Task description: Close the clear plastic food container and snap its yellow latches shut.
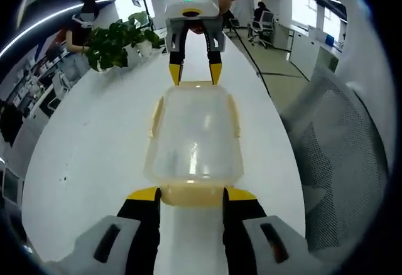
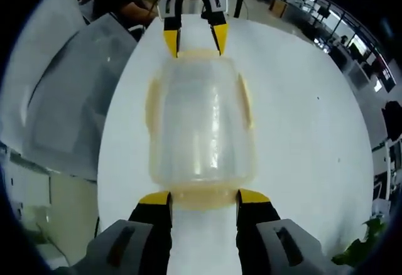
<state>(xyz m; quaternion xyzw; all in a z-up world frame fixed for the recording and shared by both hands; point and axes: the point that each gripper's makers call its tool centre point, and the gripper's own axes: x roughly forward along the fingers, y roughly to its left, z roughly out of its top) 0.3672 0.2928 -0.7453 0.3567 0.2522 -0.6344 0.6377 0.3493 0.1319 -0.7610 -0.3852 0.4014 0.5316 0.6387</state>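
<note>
Left gripper view: clear plastic container w/ lid on, set on white table, between both tongs. Left tongs spread, yellow tips at near end latch; contact can't be told. Right tongs seen opposite, spread, tips at far end of container. Side latches yellow. Potted plant at table's far left; mesh chair at right.

Right gripper view: same container lengthwise on table; right tongs spread at near end, left tongs at far end.
</note>
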